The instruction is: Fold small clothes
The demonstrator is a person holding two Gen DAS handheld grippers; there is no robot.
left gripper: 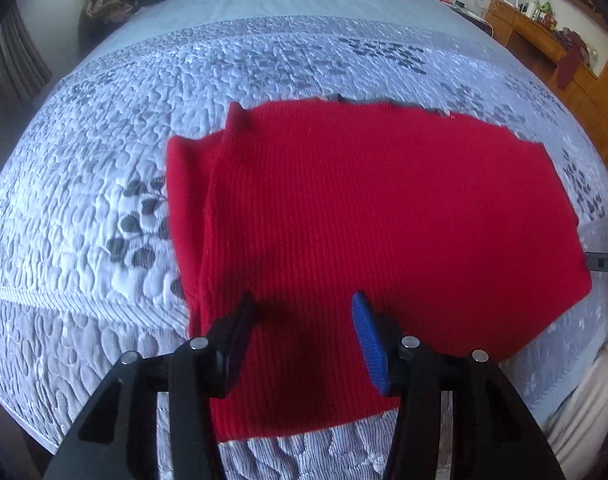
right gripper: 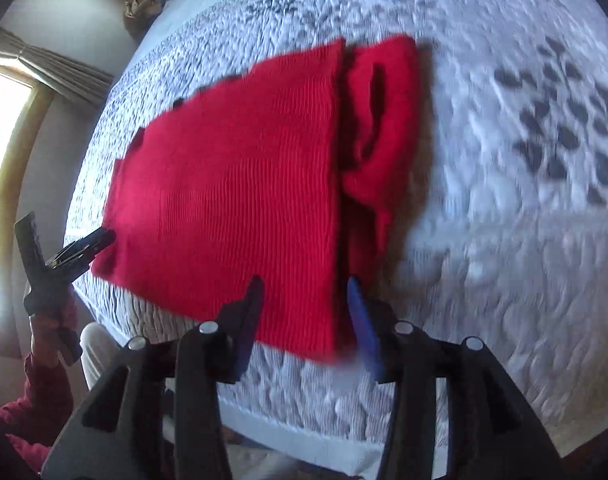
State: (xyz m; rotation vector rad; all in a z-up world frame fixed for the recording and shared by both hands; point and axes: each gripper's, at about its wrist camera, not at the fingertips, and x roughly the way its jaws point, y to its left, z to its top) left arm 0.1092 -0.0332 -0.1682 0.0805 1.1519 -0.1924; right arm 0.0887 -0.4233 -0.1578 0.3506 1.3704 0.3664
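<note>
A: Where is the red knitted garment (left gripper: 368,216) found?

B: It is laid flat on the quilted bedspread (left gripper: 104,184), close to the near edge of the bed. A folded layer is seen on top, with a narrower strip of the same knit showing beside it along one side. In the right wrist view that strip is bunched, with a dark opening in it.

A: How is the left gripper (left gripper: 304,332) held?

B: Its jaws are spread, above the near part of the garment. Nothing is pinched between the blue pad (left gripper: 370,344) and the black one (left gripper: 238,340); the fabric is seen lying flat beneath the gap.

A: And the right gripper (right gripper: 306,316)?

B: Spread as well, and empty. It is held over the near edge of the garment, just where the folded layer meets the bunched strip. The picture is blurred there, so whether the tips touch the knit cannot be told.

A: Is anything else seen?

B: A wooden desk (left gripper: 544,36) is seen beyond the far corner of the bed, and a bright window (right gripper: 0,184) in the right wrist view, where the other gripper is also shown at the garment's corner, held in a hand (right gripper: 50,320) with a red sleeve (right gripper: 32,408).
</note>
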